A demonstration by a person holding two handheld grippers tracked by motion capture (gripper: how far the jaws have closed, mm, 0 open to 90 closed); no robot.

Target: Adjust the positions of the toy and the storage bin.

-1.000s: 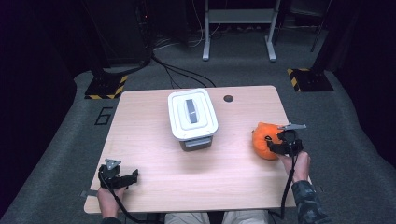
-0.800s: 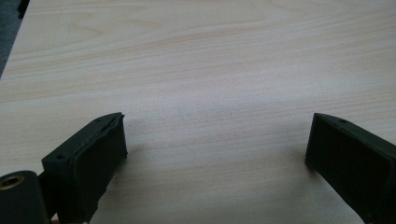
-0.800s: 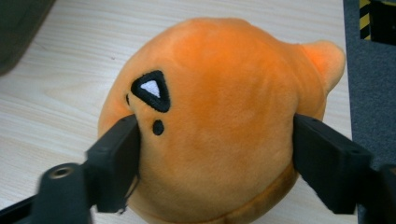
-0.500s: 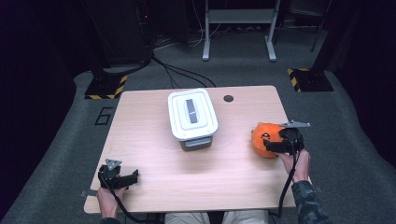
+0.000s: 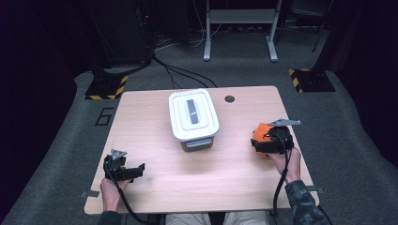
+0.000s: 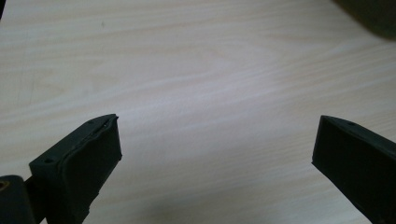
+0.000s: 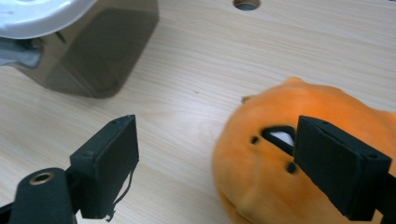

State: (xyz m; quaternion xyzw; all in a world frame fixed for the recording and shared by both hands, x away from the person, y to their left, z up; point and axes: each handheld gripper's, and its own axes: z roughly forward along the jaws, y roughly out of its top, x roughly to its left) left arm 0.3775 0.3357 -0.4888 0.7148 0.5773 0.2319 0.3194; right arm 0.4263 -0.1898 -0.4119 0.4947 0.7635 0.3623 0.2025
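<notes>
A: Right gripper [image 7: 215, 163] has its jaws spread wide over the orange plush [image 7: 299, 154], one jaw in front of it. Left gripper [image 6: 215, 154] is spread too, over bare wooden table [image 6: 196, 65].

B: Any readable writing? Only a "6" floor marking [image 5: 104, 116] on grey carpet [image 5: 56, 140]. White-lidded bin [image 5: 193, 114] sits mid-table.

High view overlooks the table [image 5: 197, 187]; gripper views skim it closely.

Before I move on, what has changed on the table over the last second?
Very little. The right gripper edged slightly toward the person, still beside the orange plush toy, jaws open and not closed on it. The left gripper stayed open over bare table at the near left. The lidded white bin and the toy have not visibly moved.
</notes>
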